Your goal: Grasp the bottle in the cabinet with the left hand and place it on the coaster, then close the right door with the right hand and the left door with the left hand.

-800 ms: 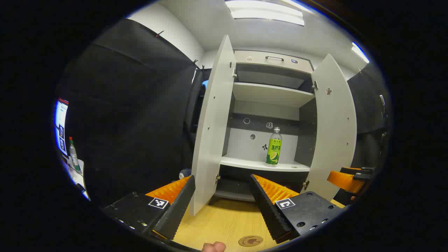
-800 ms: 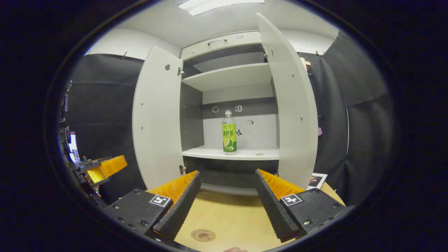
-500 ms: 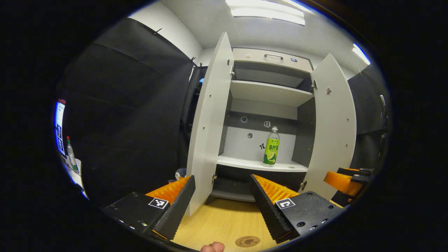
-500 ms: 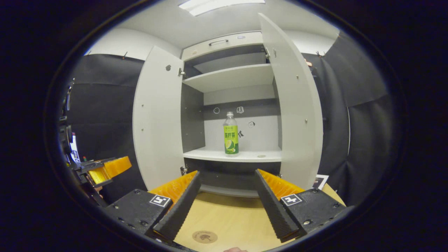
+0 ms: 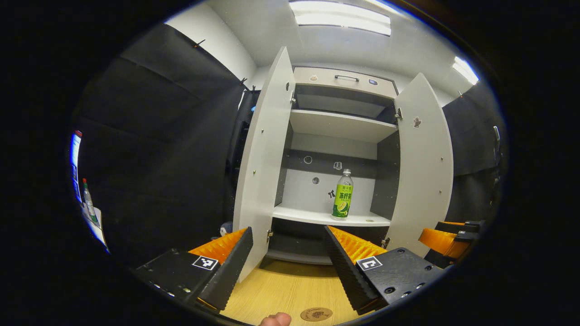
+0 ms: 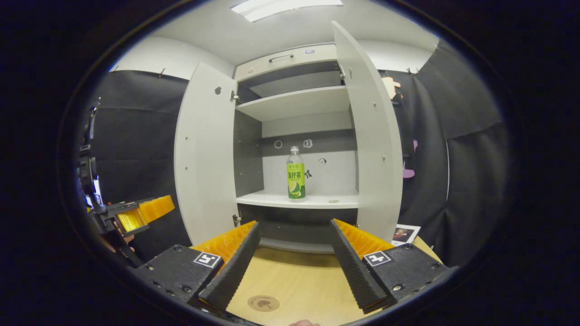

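Observation:
A clear bottle [image 5: 342, 195] [image 6: 295, 174] with a green label stands upright on the lower shelf of a white cabinet. Both doors stand wide open: the left door [image 5: 261, 158] [image 6: 203, 154] and the right door [image 5: 423, 158] [image 6: 371, 136]. A round brown coaster [image 5: 316, 314] [image 6: 263, 303] lies on the wooden table in front. My left gripper [image 5: 285, 267] is open, well short of the cabinet, and it also shows in the right gripper view [image 6: 140, 213]. My right gripper [image 6: 294, 267] is open and empty too, and it shows at the right of the left gripper view [image 5: 446, 237].
An upper shelf [image 5: 340, 124] is bare. A small round thing [image 6: 334, 201] lies on the lower shelf right of the bottle. A fingertip [image 5: 275, 319] shows at the table's near edge. A bottle [image 5: 87, 201] stands far left. A printed sheet [image 6: 405, 234] lies right of the cabinet.
Both views have drifted slightly: the cabinet and bottle sit a little further left and lower in the left gripper view. Both grippers stay open and the bottle has not moved.

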A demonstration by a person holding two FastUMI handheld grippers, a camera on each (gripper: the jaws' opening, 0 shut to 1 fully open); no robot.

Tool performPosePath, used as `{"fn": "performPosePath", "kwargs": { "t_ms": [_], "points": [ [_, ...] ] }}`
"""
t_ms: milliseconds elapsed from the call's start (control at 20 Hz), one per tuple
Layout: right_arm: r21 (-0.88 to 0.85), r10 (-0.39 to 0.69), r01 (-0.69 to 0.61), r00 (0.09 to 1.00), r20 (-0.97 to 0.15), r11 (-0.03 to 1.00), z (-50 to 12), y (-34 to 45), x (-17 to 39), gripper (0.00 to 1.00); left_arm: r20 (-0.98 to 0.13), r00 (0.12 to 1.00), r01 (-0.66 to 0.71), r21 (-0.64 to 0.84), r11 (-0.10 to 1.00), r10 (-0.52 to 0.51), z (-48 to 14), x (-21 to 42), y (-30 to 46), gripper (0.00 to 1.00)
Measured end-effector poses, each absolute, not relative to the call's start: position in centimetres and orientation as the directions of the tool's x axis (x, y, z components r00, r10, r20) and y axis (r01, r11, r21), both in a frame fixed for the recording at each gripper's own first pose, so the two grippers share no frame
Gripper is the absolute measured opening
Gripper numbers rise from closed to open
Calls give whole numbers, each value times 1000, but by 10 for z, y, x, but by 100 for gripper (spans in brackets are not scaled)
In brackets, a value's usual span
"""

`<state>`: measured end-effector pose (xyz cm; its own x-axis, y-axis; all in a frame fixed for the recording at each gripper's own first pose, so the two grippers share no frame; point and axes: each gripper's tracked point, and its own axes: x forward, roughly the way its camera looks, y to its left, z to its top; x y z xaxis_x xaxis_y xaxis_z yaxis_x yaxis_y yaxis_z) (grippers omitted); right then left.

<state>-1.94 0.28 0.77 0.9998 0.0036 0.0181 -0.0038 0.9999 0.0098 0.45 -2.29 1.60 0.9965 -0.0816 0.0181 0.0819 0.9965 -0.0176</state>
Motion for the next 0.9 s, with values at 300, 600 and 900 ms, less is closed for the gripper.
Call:
{"fn": "performPosePath", "kwargs": {
  "t_ms": [300, 600, 900],
  "points": [
    [-5, 10, -10, 999, 32, 1000, 11, 9, -30, 100, 13, 996, 83, -17, 996, -83, 14, 2, -20, 95],
    [8, -3, 3, 1000, 31, 1000, 10, 8, -36, 100, 22, 996, 85, -5, 996, -85, 18, 0, -18, 100],
    [6, -32, 32, 998, 45, 999, 13, 0, -44, 100, 20, 994, 110, -10, 994, -110, 20, 4, -25, 95]
  ]
}}
